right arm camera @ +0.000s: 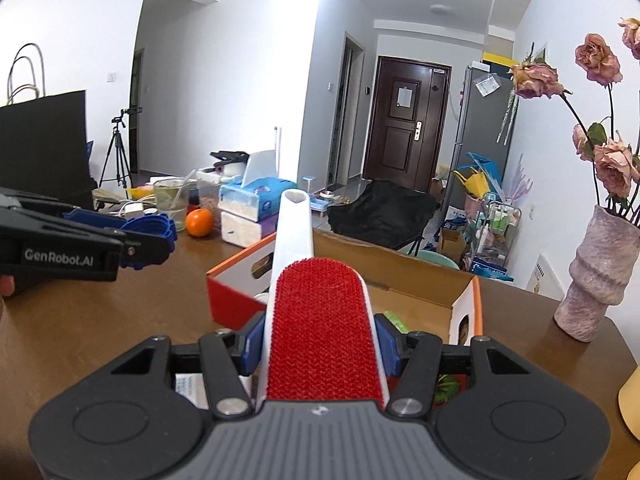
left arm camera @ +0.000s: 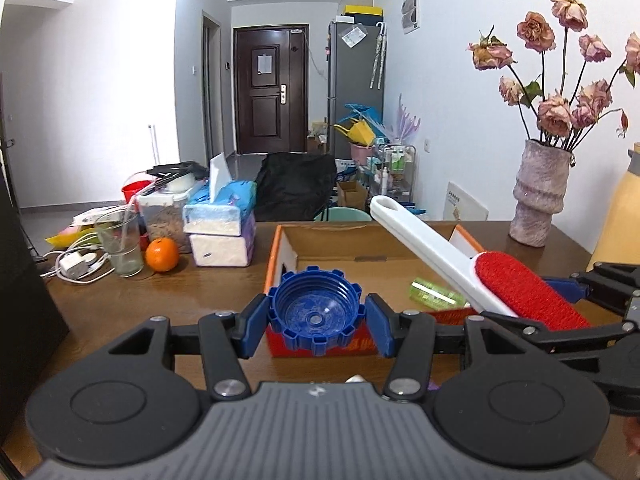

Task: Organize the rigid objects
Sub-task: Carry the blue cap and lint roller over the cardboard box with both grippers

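My left gripper is shut on a blue ribbed plastic cap and holds it in front of the near wall of an orange cardboard box. My right gripper is shut on a white lint brush with a red pad, its handle pointing over the box. In the left wrist view the brush crosses the box's right side. A green cylinder lies inside the box. The left gripper with the cap shows at the left of the right wrist view.
On the wooden table stand an orange, a glass, stacked tissue packs, cables with a charger, and a vase of dried roses. A yellow object is at the far right.
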A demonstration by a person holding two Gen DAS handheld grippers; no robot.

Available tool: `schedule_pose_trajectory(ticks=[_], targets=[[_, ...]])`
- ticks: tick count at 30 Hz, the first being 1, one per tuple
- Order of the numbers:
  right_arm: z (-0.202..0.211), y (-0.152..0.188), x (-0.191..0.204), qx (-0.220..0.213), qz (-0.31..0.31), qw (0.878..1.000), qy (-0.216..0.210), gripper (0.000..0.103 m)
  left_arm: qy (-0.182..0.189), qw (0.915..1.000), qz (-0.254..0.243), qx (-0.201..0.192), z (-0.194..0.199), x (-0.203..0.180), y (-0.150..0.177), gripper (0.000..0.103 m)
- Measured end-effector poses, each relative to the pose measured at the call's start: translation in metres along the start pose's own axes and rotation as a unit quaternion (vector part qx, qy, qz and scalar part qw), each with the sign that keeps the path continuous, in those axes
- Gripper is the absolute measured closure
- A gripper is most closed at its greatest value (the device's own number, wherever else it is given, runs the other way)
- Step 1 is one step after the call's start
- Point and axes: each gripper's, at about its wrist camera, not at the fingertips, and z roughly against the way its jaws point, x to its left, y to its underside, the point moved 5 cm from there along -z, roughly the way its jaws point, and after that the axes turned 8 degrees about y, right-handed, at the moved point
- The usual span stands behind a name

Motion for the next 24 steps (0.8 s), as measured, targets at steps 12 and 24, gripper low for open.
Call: schedule_pose_trajectory(ticks=[12, 24], targets=[[-0.037, -0.04, -0.025, -0.002, 0.008, 1.0, 0.016, 0.048, -0.01, 0.9999, 0.001, -0.005, -0.041, -0.007, -0.048, 0.049], [-0.091, -0.056, -0.044, 0.012, -0.005, 0.999, 0.035, 0.048, -0.045, 0.9987, 0.006, 0.022, -0.106, 0.002, -0.064, 0.049]])
